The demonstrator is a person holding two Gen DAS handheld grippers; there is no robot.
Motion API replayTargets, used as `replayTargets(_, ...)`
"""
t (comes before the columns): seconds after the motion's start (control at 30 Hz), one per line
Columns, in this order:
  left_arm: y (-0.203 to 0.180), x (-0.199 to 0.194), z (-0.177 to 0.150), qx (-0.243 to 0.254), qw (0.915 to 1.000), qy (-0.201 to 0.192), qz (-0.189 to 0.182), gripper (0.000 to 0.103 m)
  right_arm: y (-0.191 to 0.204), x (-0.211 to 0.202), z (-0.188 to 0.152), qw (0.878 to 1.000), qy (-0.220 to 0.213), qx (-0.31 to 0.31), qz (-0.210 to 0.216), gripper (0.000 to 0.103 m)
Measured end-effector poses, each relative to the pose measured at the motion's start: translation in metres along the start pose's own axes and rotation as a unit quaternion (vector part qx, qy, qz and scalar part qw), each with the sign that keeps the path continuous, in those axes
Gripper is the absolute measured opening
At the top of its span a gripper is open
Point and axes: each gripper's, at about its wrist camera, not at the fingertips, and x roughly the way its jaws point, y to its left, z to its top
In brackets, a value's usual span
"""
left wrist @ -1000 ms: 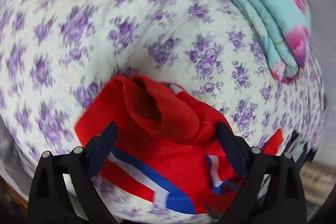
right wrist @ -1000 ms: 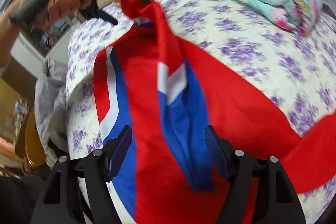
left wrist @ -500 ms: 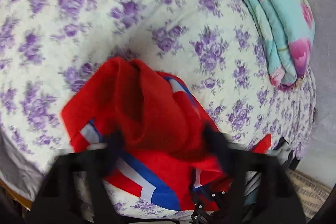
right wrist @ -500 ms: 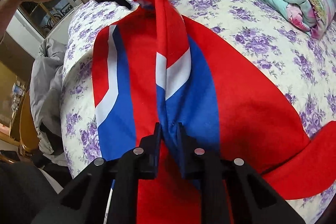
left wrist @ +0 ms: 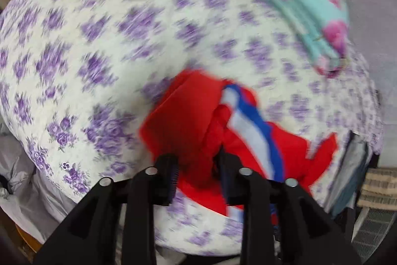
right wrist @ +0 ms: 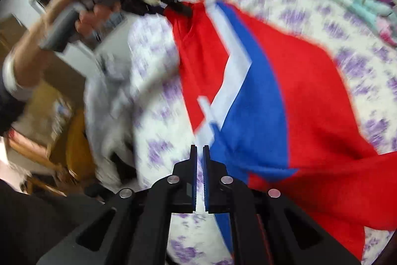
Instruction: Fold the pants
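Pants [right wrist: 273, 81] lie on the bed [left wrist: 99, 54], one end raised. Left gripper [left wrist: 198, 165] has just been closing, clamped on bunched red cloth. Right gripper [right wrist: 199, 153] is clenched at a white-and-blue edge — a thin bite, if any. Risk: the pull drags that edge free and the fold skews.

The left gripper [left wrist: 198, 165] is pointed steeply downward, and its jaws, which have just been closing, are clamped on a bunched red fold of the pants [left wrist: 188, 116]. It is gripped by a bare hand [right wrist: 82, 9] raised above a white cuff. The right gripper [right wrist: 200, 153] is angled downward, its jaws brought almost together and pinched on the pants' edge.
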Motion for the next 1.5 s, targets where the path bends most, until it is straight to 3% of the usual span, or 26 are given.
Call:
replayTargets(0.07, 0.016, 0.041, -0.004, 0.002, 0.9979, 0.017, 0.063, 0.038, -0.005, 0.035, -0.006, 0.998, 0.052, 0.006, -0.017, 0.005)
replayTargets(0.1, 0.022, 0.055, -0.007, -0.007, 0.9969, 0.028, 0.073, 0.043, -0.006, 0.044, -0.009, 0.997, 0.066, 0.003, -0.03, 0.006)
replayTargets(0.2, 0.029, 0.064, -0.014, -0.031, 0.9971, 0.018, 0.068, 0.052, -0.006, 0.026, -0.011, 0.999, 0.047, 0.017, -0.011, 0.009)
replayTargets(0.23, 0.026, 0.057, -0.015, -0.02, 0.9971, 0.007, 0.073, 0.054, -0.01, 0.004, -0.01, 0.999, 0.026, 0.022, -0.015, 0.017)
replayTargets(0.27, 0.023, 0.05, -0.016, -0.007, 0.9965, 0.0, 0.083, 0.057, -0.013, -0.01, -0.01, 0.999, 0.01, 0.027, -0.02, 0.043)
replayTargets(0.3, 0.019, 0.043, -0.017, 0.008, 0.9951, -0.009, 0.098, 0.058, -0.019, -0.031, -0.011, 0.999, -0.019, 0.034, -0.032, 0.059)
replayTargets(0.33, 0.012, 0.031, -0.019, 0.03, 0.9923, -0.029, 0.117, 0.062, -0.031, -0.058, -0.015, 0.996, -0.055, 0.049, -0.05, 0.061)
replayTargets(0.4, 0.002, 0.014, -0.024, 0.055, 0.9872, -0.061, 0.137, 0.065, -0.06, -0.095, -0.023, 0.986, -0.091, 0.091, -0.103, 0.061)
replayTargets(0.47, -0.014, -0.006, -0.032, 0.079, 0.9781, -0.109, 0.159, 0.075, -0.104, -0.124, -0.038, 0.961, -0.113, 0.164, -0.194, 0.061)
replayTargets(0.53, -0.033, -0.018, -0.043, 0.107, 0.9712, -0.151, 0.15, 0.088, -0.148, -0.147, -0.053, 0.927, -0.138, 0.25, -0.242, 0.061)
replayTargets(0.63, -0.064, -0.01, -0.057, 0.156, 0.9679, -0.156, 0.121, 0.092, -0.194, -0.163, -0.063, 0.884, -0.17, 0.355, -0.253, 0.061)
replayTargets(0.77, -0.096, 0.032, -0.085, 0.162, 0.9762, -0.116, 0.085, 0.092, -0.219, -0.14, -0.039, 0.875, -0.171, 0.389, -0.233, 0.062)
replayTargets(0.83, -0.103, 0.058, -0.098, 0.154, 0.981, -0.097, 0.069, 0.092, -0.229, -0.117, -0.026, 0.866, -0.148, 0.413, -0.239, 0.049)
replayTargets(0.87, -0.106, 0.072, -0.106, 0.158, 0.9803, -0.09, 0.077, 0.092, -0.236, -0.109, -0.028, 0.854, -0.129, 0.432, -0.261, 0.026)
replayTargets(0.9, -0.105, 0.082, -0.112, 0.165, 0.9792, -0.08, 0.086, 0.092, -0.242, -0.101, -0.032, 0.841, -0.11, 0.452, -0.276, 0.015)
replayTargets(0.93, -0.109, 0.1, -0.119, 0.181, 0.9765, -0.054, 0.105, 0.092, -0.247, -0.091, -0.039, 0.837, -0.1, 0.463, -0.275, 0.012)
replayTargets(1.0, -0.108, 0.121, -0.127, 0.196, 0.9712, -0.029, 0.132, 0.094, -0.242, -0.089, -0.04, 0.842, -0.103, 0.443, -0.292, 0.005)
replayTargets(1.07, -0.105, 0.119, -0.13, 0.193, 0.9725, -0.046, 0.122, 0.094, -0.235, -0.1, -0.044, 0.85, -0.123, 0.436, -0.27, 0.001)
replayTargets(1.23, -0.096, 0.108, -0.121, 0.189, 0.9728, -0.049, 0.125, 0.093, -0.163, -0.2, -0.086, 0.861, -0.283, 0.376, -0.192, 0.0)
replayTargets(1.27, -0.093, 0.108, -0.119, 0.186, 0.9737, -0.046, 0.123, 0.093, -0.144, -0.217, -0.098, 0.863, -0.297, 0.359, -0.193, 0.0)
replayTargets(1.33, -0.086, 0.111, -0.117, 0.18, 0.9761, -0.038, 0.116, 0.093, -0.116, -0.245, -0.133, 0.865, -0.309, 0.351, -0.18, 0.0)
replayTargets(1.37, -0.083, 0.112, -0.116, 0.177, 0.9772, -0.036, 0.111, 0.094, -0.112, -0.248, -0.149, 0.868, -0.299, 0.36, -0.163, 0.001)
replayTargets(1.4, -0.082, 0.115, -0.116, 0.175, 0.9779, -0.035, 0.109, 0.094, -0.11, -0.246, -0.161, 0.868, -0.281, 0.369, -0.174, 0.003)
replayTargets(1.43, -0.082, 0.114, -0.116, 0.175, 0.9777, -0.035, 0.11, 0.094, -0.11, -0.242, -0.17, 0.861, -0.252, 0.376, -0.231, 0.009)
replayTargets(1.5, -0.085, 0.116, -0.115, 0.178, 0.9767, -0.037, 0.114, 0.094, -0.122, -0.234, -0.169, 0.854, -0.232, 0.387, -0.261, 0.06)
